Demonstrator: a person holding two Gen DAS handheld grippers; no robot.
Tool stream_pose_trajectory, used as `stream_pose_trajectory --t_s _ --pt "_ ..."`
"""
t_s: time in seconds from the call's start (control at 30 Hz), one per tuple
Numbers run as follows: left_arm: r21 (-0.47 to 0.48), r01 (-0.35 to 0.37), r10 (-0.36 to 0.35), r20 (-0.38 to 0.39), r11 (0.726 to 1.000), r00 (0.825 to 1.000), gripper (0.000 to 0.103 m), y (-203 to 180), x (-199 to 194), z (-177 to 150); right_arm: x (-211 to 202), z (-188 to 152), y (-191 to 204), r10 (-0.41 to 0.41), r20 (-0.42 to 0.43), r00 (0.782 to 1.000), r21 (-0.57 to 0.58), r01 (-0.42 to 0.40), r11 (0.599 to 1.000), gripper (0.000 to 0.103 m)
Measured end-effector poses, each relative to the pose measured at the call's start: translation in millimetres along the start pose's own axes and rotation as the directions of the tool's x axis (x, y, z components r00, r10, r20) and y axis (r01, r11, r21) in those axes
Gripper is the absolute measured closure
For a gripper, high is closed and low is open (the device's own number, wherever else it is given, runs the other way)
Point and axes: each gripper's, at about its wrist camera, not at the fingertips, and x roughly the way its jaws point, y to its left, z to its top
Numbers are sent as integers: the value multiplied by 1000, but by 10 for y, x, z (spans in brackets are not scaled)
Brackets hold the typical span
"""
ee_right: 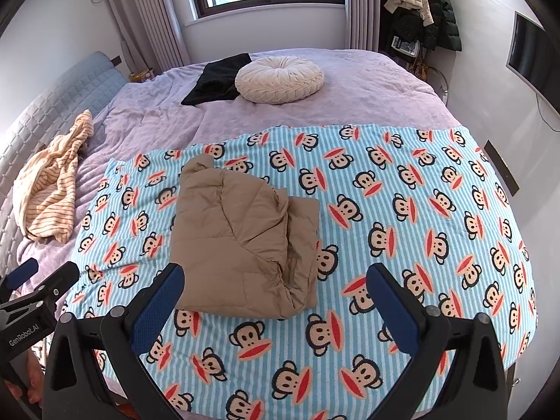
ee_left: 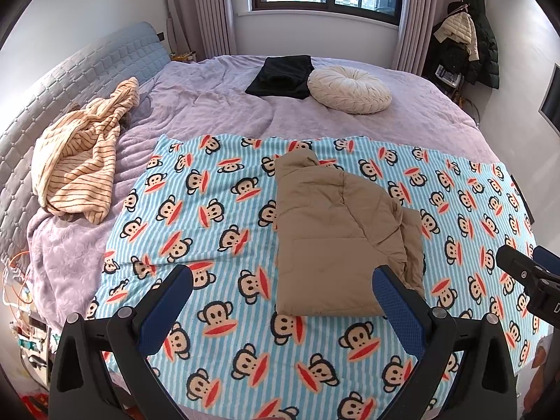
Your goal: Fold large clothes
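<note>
Two grippers hang above the bed, and neither has hold of anything.

From the left wrist: the left gripper stands with its jaws spread wide and nothing between them. Past its fingertips the jacket, tan and puffy, lies folded into a rough rectangle on the monkey blanket, with a collar or sleeve end poking out at the far corner and a second layer showing along its right edge. The near edge of the jacket sits just beyond the right finger. At the right rim the right gripper shows side-on, clear of the cloth. A striped garment lies crumpled by the headboard, well apart from the jacket; a black garment lies folded beside a cushion at the far end.

From the right wrist: the right gripper is likewise wide open and empty, with the jacket lying ahead of its left finger. Here the right side looks loose, bunched in wrinkles rather than flat. The left gripper shows at the left rim.

By my judgement the jacket's fold is done or nearly so. The next move calls for either one more tidy of the bunched side or, more likely, a reach for the striped garment, which would need spreading flat on the blanket first.
</note>
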Motion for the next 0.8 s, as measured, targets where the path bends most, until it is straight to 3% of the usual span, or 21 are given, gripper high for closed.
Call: stream_pose_trajectory --t_s 0.8 --pt "3 0 0 -1 1000 1000 1 -3 15 28 -3 -12 -4 -6 3 1000 2 6 1000 0"
